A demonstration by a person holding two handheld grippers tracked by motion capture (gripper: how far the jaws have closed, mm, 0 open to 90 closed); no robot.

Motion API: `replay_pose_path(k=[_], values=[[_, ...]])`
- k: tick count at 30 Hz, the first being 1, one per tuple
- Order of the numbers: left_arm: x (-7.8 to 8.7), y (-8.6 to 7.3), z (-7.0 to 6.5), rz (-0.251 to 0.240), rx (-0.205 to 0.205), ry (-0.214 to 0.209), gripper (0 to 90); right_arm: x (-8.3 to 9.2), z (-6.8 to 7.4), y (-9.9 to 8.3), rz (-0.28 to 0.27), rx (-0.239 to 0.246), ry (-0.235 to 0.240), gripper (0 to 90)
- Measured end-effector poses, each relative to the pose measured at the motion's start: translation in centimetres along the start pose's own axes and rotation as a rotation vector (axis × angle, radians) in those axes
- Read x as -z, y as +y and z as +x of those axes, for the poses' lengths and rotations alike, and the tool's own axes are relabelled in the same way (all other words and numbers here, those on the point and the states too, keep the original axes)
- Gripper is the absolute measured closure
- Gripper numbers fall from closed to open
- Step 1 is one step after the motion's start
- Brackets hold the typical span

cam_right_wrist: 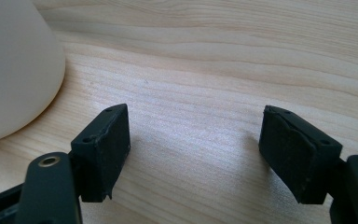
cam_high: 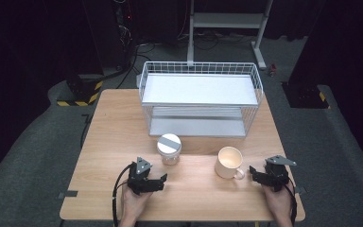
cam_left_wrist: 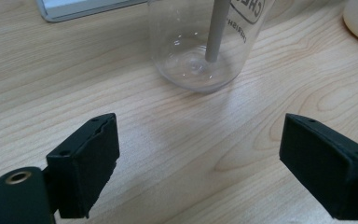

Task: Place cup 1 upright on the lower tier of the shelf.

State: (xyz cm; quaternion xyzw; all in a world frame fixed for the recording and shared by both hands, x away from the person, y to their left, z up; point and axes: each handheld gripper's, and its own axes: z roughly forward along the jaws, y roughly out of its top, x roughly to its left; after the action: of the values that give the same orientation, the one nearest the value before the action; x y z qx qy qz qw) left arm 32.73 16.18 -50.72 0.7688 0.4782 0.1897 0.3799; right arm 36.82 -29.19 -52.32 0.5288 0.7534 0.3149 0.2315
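Ahead of your left gripper (cam_high: 163, 178), just beyond its spread jaws, stands the clear jar (cam_left_wrist: 205, 42), upright on the wooden table (cam_high: 108, 142). Nothing lies between the jaws: bare wood shows in the gap, and the jar's base sits apart from both pads. From above, the jar (cam_high: 169, 149) carries a pale lid with a grey strip across it, and it stands up and slightly to the right of that gripper.

Your right gripper (cam_high: 255, 172) also has its jaws spread, with only tabletop between them. The cream mug (cam_high: 229, 162) stands just beside it on its left, the handle turned toward the jaws. In the right gripper view the mug's wall (cam_right_wrist: 14, 65) bulges in at the far left, near the left pad; it seems clear of the pad, though the angle makes that hard to judge.

Beyond both, farther from you, a white wire rack (cam_high: 201, 97) holds two flat shelves.
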Motion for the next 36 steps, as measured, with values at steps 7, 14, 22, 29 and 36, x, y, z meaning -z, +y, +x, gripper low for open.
replay_pose_path(k=[7,14,22,29,36], values=[[-0.4,0.8,-0.2,-0.011,0.012,-0.008,9.1,0.0,0.0,0.0,0.000,0.000,0.000,25.0],[-1.1,2.0,-0.7,-0.018,-0.001,-0.004,7.6,0.0,0.0,0.0,-0.003,0.005,0.003,25.1],[-1.9,3.2,-0.8,-0.017,0.000,-0.003,6.3,0.0,0.0,0.0,-0.003,0.006,0.004,25.1],[-2.4,3.4,-0.5,-0.031,0.033,-0.017,5.4,0.0,0.1,0.0,-0.002,0.004,0.004,25.1],[-2.7,4.0,-0.2,-0.036,0.034,-0.003,3.2,0.0,0.0,0.0,-0.002,0.005,0.006,25.1]])
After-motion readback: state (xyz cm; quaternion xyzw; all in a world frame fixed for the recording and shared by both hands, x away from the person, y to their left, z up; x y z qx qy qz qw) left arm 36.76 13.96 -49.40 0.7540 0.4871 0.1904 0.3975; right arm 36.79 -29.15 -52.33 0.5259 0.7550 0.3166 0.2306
